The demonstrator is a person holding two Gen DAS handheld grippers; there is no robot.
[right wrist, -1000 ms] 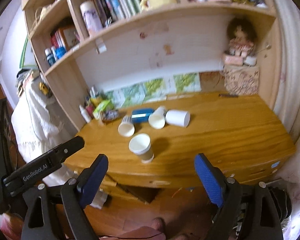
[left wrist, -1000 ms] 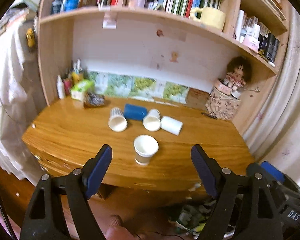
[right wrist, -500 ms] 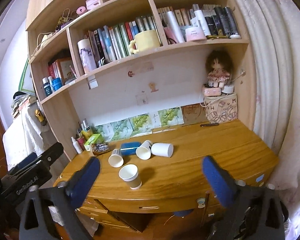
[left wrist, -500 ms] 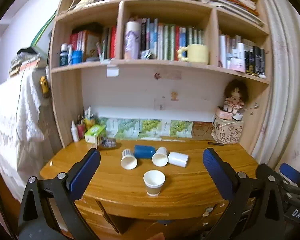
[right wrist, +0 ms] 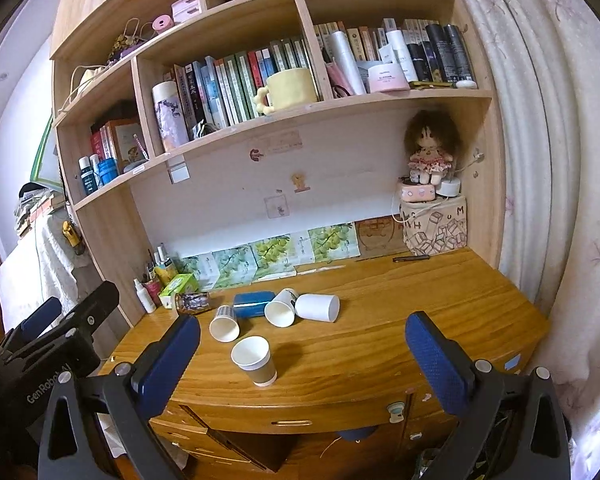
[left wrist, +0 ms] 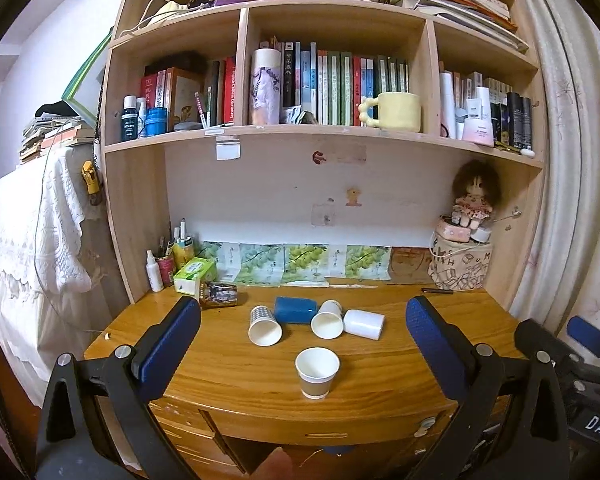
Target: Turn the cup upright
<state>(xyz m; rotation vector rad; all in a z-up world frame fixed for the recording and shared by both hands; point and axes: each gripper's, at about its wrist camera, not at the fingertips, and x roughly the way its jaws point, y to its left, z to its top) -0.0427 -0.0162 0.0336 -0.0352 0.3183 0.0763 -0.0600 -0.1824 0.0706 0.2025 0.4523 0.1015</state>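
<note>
A paper cup with a brown band (left wrist: 317, 372) (right wrist: 254, 360) stands upright near the desk's front edge. Behind it three white cups lie on their sides: a dotted one (left wrist: 263, 325) (right wrist: 224, 323), a middle one (left wrist: 327, 319) (right wrist: 281, 308) and a plain one (left wrist: 364, 324) (right wrist: 317, 307). A blue cup (left wrist: 295, 309) (right wrist: 253, 303) also lies on its side among them. My left gripper (left wrist: 303, 332) is open and empty, held back from the desk. My right gripper (right wrist: 302, 344) is open and empty, also back from the desk.
The wooden desk (left wrist: 412, 376) sits under bookshelves (left wrist: 332, 132). A tissue box (left wrist: 194, 275), bottles and a small jar (left wrist: 219, 294) stand at the back left. A patterned box with a doll (left wrist: 460, 260) stands at the back right. A curtain (right wrist: 540, 160) hangs on the right.
Both grippers have pulled back and tilted up from the desk, so the cups look smaller and more shelves show. The cups have not moved.
</note>
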